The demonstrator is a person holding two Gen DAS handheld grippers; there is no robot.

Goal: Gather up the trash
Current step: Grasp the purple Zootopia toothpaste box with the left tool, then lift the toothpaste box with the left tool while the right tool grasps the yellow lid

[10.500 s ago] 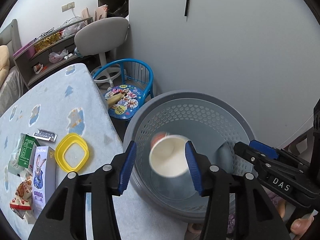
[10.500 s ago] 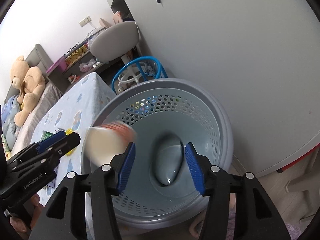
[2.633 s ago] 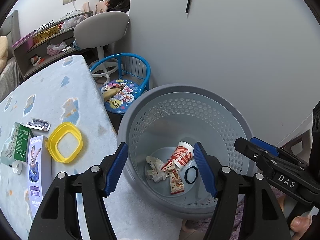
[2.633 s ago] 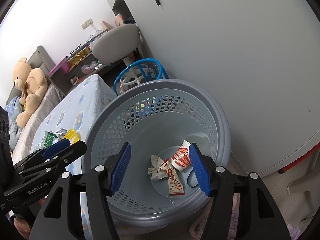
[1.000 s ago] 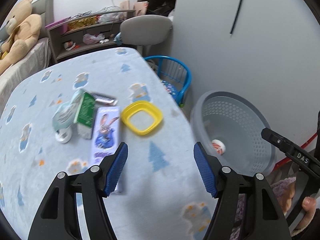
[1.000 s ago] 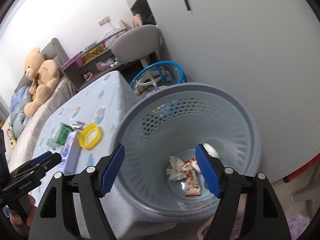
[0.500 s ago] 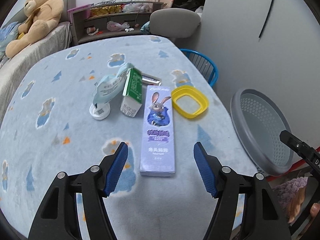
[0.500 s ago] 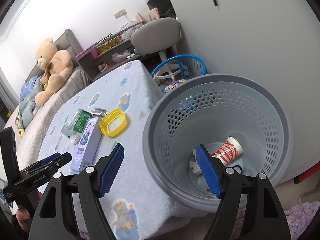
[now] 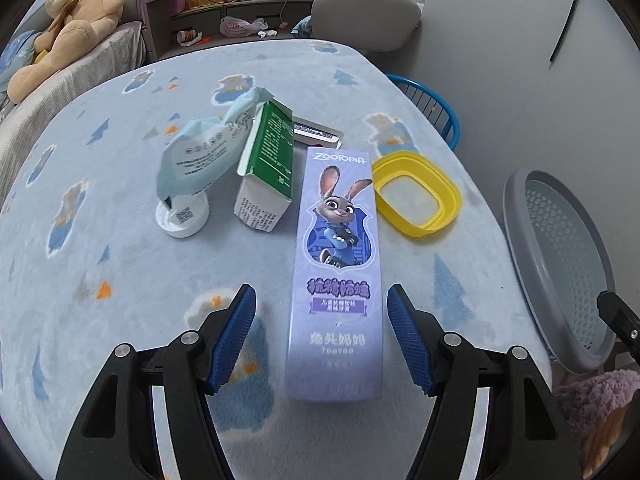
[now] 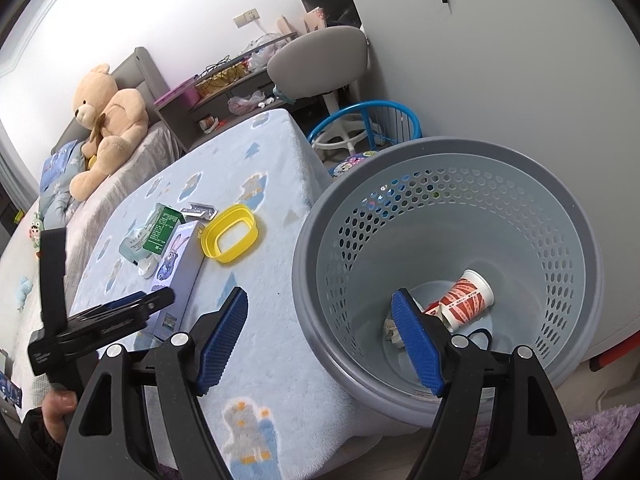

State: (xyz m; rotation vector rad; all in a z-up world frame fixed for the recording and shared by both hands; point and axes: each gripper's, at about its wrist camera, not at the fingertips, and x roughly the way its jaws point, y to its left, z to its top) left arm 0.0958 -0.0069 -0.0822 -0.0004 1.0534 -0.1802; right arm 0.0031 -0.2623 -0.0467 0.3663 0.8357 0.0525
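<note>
A long purple Zootopia box lies flat on the blue fleece table, its near end between my open left gripper fingers, not gripped. Beyond it lie a green-and-white carton, a crumpled pale-blue packet on a white lid, a silver wrapper and a yellow square ring lid. The grey perforated basket stands right of the table; it holds a red-striped paper cup and crumpled scraps. My right gripper is open and empty over the table edge and basket rim.
A grey swivel chair and a small blue child's chair stand beyond the table's far right corner. A teddy bear sits on a bed at the left. A shelf with clutter lines the far wall. A purple rug lies under the basket.
My left gripper has swung from over the basket back to the table and come close over the purple box. My right gripper has drawn back left from the basket.
</note>
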